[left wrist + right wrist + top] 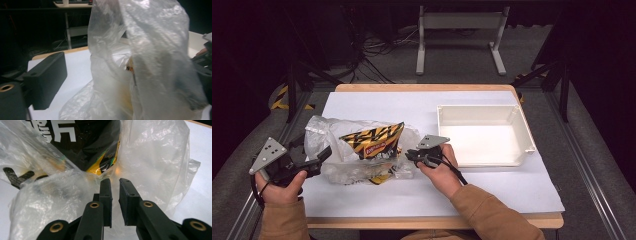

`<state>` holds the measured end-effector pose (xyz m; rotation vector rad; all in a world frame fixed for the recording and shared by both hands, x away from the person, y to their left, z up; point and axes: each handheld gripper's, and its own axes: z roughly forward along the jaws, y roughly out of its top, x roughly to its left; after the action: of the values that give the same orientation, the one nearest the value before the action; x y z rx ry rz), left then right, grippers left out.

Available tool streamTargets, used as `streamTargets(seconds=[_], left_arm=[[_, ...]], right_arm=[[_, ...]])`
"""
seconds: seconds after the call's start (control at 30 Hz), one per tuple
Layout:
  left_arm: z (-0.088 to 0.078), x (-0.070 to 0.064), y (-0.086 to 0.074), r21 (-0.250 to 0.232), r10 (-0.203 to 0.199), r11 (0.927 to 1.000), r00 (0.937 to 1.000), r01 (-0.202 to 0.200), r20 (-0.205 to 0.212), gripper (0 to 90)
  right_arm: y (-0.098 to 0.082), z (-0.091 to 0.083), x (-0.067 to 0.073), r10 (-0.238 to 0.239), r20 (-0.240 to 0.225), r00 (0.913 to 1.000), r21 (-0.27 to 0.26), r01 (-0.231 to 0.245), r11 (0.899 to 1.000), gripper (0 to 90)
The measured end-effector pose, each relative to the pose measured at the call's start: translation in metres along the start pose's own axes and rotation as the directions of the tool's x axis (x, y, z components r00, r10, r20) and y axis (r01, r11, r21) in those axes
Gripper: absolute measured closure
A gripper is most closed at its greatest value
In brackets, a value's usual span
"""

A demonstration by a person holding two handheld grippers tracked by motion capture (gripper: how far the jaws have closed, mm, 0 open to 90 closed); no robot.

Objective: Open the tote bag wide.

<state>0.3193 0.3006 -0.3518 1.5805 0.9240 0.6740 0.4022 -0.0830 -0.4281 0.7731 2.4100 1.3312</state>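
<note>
Showing white print on the snack packet (82, 142), the right gripper view.

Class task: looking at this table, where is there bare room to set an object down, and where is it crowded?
Free: the white table sheet behind the clear plastic bag, the front strip between the forearms, and inside the white rectangular plastic bin. Crowded: the left-centre, where the bag, the yellow-and-black snack packet and both grippers meet.

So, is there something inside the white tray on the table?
No, the high view shows the white tray bare inside; the snack packet lies in the plastic bag beside it.
</note>
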Motion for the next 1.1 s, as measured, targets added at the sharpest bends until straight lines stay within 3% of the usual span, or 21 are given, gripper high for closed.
streamTargets(seconds=[0.2, 0.33, 0.4, 0.5, 0.63, 0.8, 0.97, 1.1], left_arm=[[0.002, -0.005, 0.006, 0.031, 0.007, 0.9995, 0.9988, -0.009, 0.049, 2.9], [0.012, -0.010, 0.006, 0.098, 0.015, 0.9949, 0.9959, -0.024, 0.089, 2.2], [0.019, -0.013, 0.004, 0.123, 0.031, 0.9917, 0.9971, -0.040, 0.069, 2.2], [0.019, -0.015, 0.009, 0.085, 0.042, 0.9953, 0.9967, -0.048, 0.070, 2.5], [0.010, -0.014, 0.024, 0.011, 0.052, 0.9986, 0.9982, -0.052, 0.032, 2.4], [0.006, -0.011, 0.036, -0.020, 0.056, 0.9982, 0.9984, -0.056, 0.012, 2.2], [0.009, -0.011, 0.047, -0.028, 0.070, 0.9973, 0.9969, -0.069, 0.038, 2.2], [0.013, -0.009, 0.055, -0.032, 0.047, 0.9985, 0.9963, -0.044, 0.072, 2.2]], right_arm=[[0.001, -0.002, 0.000, -0.002, 0.002, 1.0000, -0.010, 0.002, 1.000, 79.2], [0.002, -0.003, 0.000, -0.001, 0.003, 1.0000, -0.015, 0.001, 1.000, 78.3], [0.002, -0.003, 0.001, -0.001, 0.005, 1.0000, -0.019, 0.001, 1.000, 78.0], [0.003, -0.003, 0.001, -0.002, 0.005, 1.0000, -0.021, 0.002, 1.000, 77.8], [0.003, -0.003, 0.000, 0.001, 0.005, 1.0000, -0.021, -0.001, 1.000, 77.6], [0.004, -0.003, 0.000, -0.002, 0.004, 1.0000, -0.023, 0.002, 1.000, 77.2], [0.005, -0.004, 0.000, -0.003, 0.003, 1.0000, -0.028, 0.003, 1.000, 76.9], [0.006, -0.004, 0.001, -0.004, 0.001, 1.0000, -0.030, 0.004, 1.000, 76.7]])
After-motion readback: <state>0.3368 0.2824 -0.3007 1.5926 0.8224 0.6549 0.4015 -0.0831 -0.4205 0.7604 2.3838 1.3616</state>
